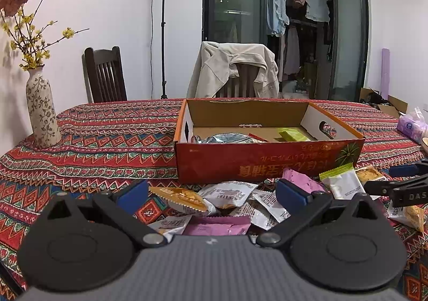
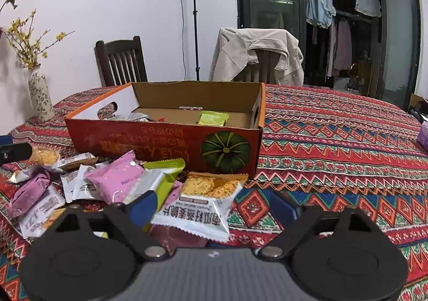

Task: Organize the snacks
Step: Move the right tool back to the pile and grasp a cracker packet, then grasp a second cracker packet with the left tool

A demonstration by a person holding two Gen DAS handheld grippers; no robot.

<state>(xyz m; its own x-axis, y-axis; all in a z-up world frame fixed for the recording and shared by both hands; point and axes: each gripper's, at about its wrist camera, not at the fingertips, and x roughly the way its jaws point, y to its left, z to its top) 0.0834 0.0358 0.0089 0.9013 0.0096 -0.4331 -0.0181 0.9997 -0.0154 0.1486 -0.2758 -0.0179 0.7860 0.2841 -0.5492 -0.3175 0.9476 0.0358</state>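
While spread wide, both tongs: left [image 1: 212,192] over snack pile [image 1: 235,199], right [image 2: 214,210] around cracker packet [image 2: 203,202].

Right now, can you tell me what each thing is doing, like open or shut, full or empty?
left hand-held gripper: open, holding nothing, over the snack pile
right hand-held gripper: open, a cracker packet between its fingers, not pinched
cardboard box: open on top, mostly empty, a green packet and a silver bag inside
snack pile: loose on the tablecloth, outside the box
vase: upright, holding flowers
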